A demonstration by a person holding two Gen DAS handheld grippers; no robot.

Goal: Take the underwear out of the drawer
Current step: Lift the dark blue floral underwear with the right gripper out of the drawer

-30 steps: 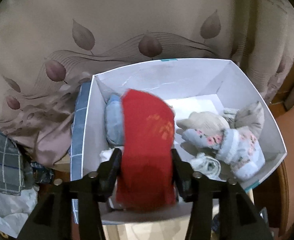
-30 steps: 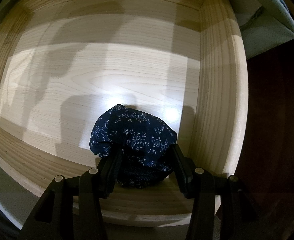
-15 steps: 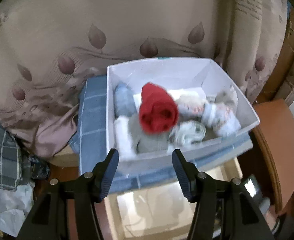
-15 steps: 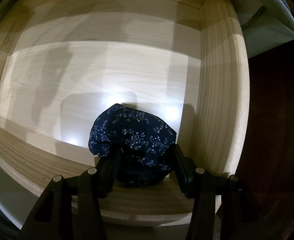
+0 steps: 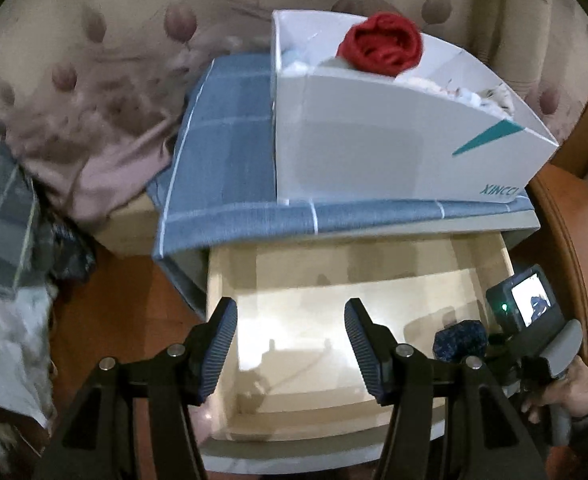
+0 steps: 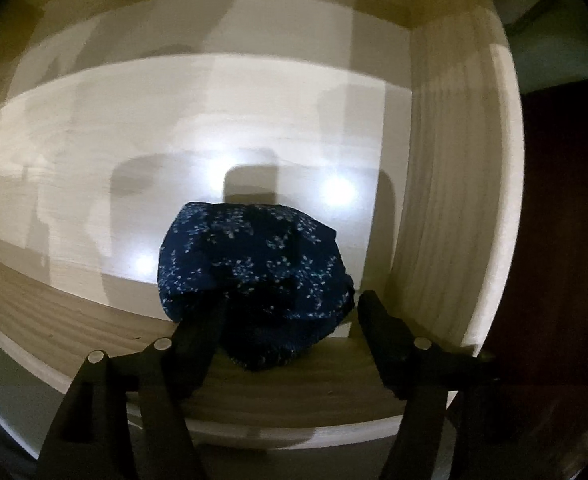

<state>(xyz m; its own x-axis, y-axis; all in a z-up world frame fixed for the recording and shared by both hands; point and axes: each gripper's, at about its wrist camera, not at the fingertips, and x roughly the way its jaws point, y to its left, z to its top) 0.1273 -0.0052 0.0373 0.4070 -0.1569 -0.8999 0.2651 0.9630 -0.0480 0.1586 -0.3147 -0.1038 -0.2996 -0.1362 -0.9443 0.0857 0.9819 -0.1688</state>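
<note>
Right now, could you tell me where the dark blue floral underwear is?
In the right wrist view, the underwear sits between the right gripper fingers, inside the wooden drawer, near its front right corner.

The only readable lettering is a teal brand word, seemingly "XINCCI" with its last letters unclear, printed low on the front of the white box (image 5: 394, 140).

Pale wooden drawer (image 6: 229, 128) with glossy floor; dark printed cloth underwear (image 6: 253, 276); smooth white cardboard box (image 5: 374, 140).
</note>
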